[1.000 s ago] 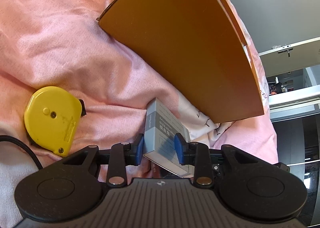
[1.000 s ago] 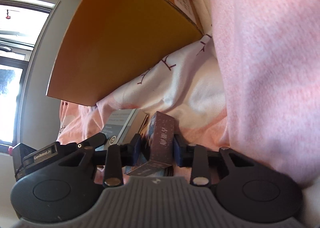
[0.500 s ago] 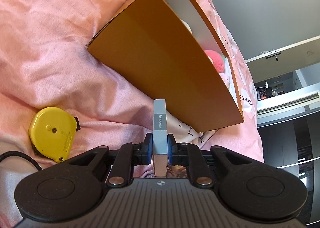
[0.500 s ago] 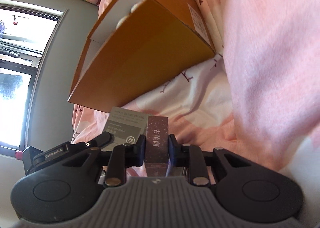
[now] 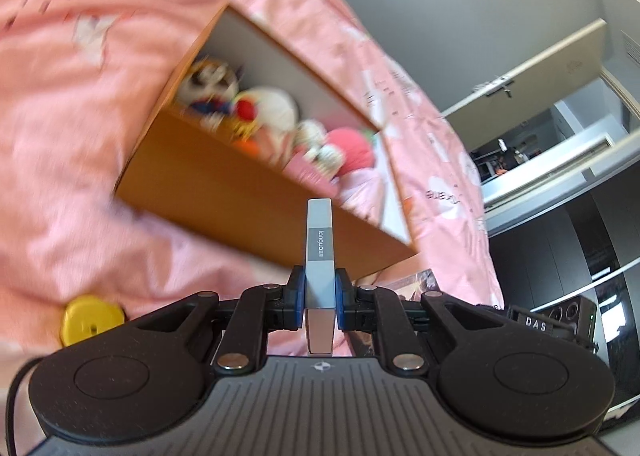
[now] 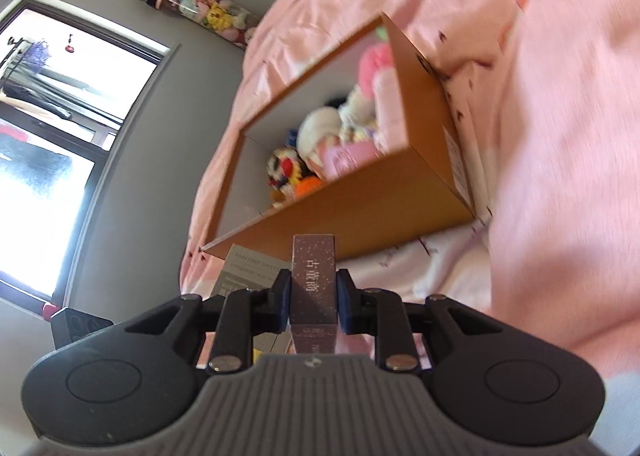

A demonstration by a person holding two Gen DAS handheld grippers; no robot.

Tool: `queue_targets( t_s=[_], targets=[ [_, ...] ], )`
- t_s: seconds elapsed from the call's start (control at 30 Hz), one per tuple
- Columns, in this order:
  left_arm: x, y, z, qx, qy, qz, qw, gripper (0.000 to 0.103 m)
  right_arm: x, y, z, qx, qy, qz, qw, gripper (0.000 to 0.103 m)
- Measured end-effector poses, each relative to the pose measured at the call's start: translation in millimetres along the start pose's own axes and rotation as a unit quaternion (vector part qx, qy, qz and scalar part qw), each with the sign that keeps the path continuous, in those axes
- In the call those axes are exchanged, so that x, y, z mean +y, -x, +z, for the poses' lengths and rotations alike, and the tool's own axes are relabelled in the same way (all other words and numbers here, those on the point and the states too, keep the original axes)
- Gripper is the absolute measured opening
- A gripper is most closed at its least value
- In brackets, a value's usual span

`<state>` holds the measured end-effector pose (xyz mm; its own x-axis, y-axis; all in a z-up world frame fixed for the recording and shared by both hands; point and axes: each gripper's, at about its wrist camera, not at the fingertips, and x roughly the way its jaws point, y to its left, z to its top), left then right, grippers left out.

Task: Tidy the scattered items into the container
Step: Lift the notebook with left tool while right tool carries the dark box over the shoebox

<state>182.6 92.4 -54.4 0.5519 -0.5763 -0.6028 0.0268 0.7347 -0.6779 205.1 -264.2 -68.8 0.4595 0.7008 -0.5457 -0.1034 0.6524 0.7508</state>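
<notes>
My left gripper (image 5: 319, 288) is shut on a thin grey box (image 5: 319, 240), held edge-up above the pink bedding. My right gripper (image 6: 313, 292) is shut on a dark purple speckled box (image 6: 313, 272). The open orange cardboard box (image 5: 224, 172) lies ahead and below in both views, also seen in the right wrist view (image 6: 360, 208), with several plush toys (image 5: 256, 112) inside. A yellow tape measure (image 5: 90, 318) lies on the bedding at lower left. The grey box held by the left gripper shows in the right wrist view (image 6: 248, 268).
Pink bedding (image 5: 60, 96) covers the bed all around the box, with a high fold (image 6: 560, 176) at right. A window (image 6: 48, 136) and a row of plush toys (image 6: 188, 4) lie along the far wall. A doorway (image 5: 540, 144) is at right.
Both grippers have risen with their boxes, so the open top of the orange box and its toys now show. The tape measure looks smaller and further below.
</notes>
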Motion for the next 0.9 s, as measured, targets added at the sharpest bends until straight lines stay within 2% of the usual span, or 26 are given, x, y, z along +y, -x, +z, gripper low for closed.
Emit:
queue_targets(
  t_s=[0.3, 0.47, 0.7, 0.9],
  targets=[
    [-34.2, 24.9, 54.4, -0.052, -0.074, 0.007, 0.9958, 0.017, 48.7, 9.4, 53.3, -0.045, 0.067, 0.014, 0.997, 0.026],
    [-36.4, 12.7, 79.6, -0.065, -0.091, 0.019, 0.9936, 0.017, 57.1, -23.2, 80.4, -0.054, 0.075, -0.001, 0.996, 0.026],
    [-18.2, -9.9, 97.1, -0.060, -0.095, 0.052, 0.9923, 0.017, 53.2, -89.9, 88.3, -0.034, 0.068, -0.025, 0.997, 0.026],
    [0.8, -16.6, 104.3, -0.053, -0.088, 0.062, 0.9928, 0.017, 44.0, -138.8, 79.1, 0.015, 0.031, -0.012, 0.999, 0.026]
  ],
)
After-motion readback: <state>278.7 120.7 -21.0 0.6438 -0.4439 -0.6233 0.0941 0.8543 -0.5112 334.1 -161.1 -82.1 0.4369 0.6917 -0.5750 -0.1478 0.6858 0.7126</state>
